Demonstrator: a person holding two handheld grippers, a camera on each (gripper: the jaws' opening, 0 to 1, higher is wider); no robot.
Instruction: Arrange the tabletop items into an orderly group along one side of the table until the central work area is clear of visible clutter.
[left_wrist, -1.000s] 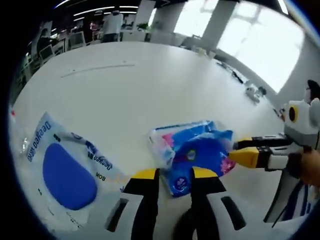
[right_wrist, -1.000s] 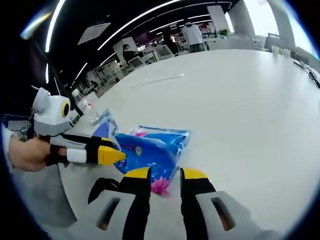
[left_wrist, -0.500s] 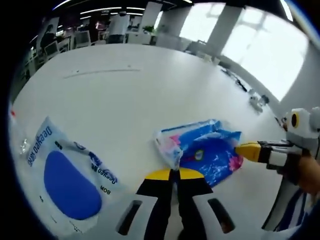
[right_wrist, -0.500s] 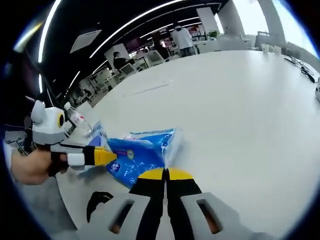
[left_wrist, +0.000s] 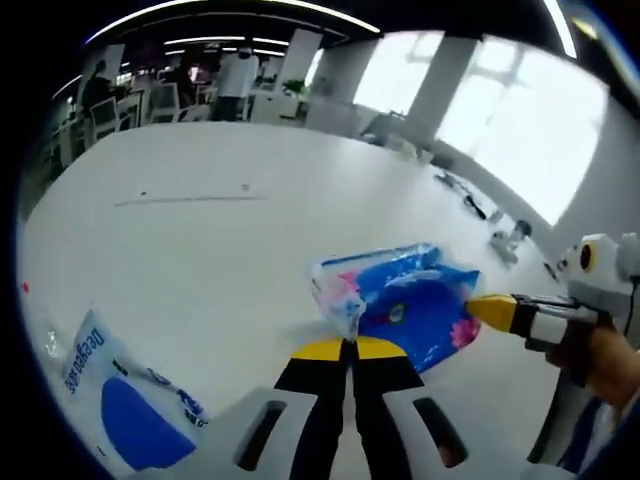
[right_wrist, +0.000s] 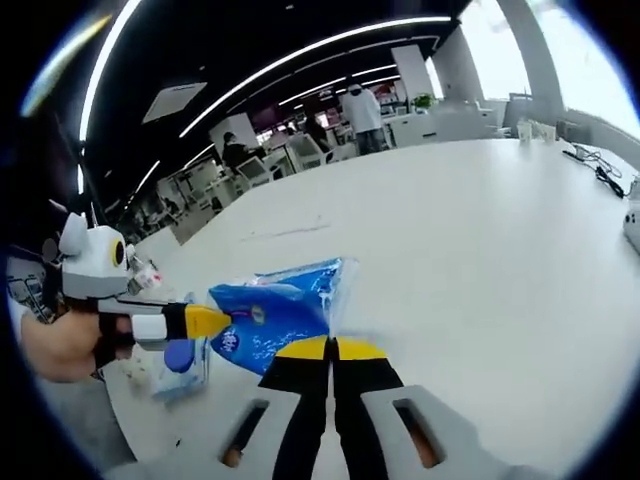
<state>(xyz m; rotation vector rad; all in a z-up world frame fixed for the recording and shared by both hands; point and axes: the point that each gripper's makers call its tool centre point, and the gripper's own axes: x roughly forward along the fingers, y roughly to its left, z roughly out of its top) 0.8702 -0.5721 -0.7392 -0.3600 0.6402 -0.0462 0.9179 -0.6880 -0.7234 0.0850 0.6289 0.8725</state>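
One flat blue-and-white pouch (left_wrist: 125, 415) lies at the left on the white surface (left_wrist: 230, 240). One blue tissue pack (left_wrist: 405, 300) hangs centre, just clear of it, pinched at opposite edges by the left gripper (left_wrist: 343, 347) and right gripper (right_wrist: 330, 347) — both pressed together on wrapper film. Risk: uneven pull tears the film or slips a corner.

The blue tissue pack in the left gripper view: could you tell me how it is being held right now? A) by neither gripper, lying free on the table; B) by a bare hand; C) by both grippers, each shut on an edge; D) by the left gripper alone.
C: the left gripper is shut on the near edge of the blue tissue pack, and the right gripper pinches its other side.
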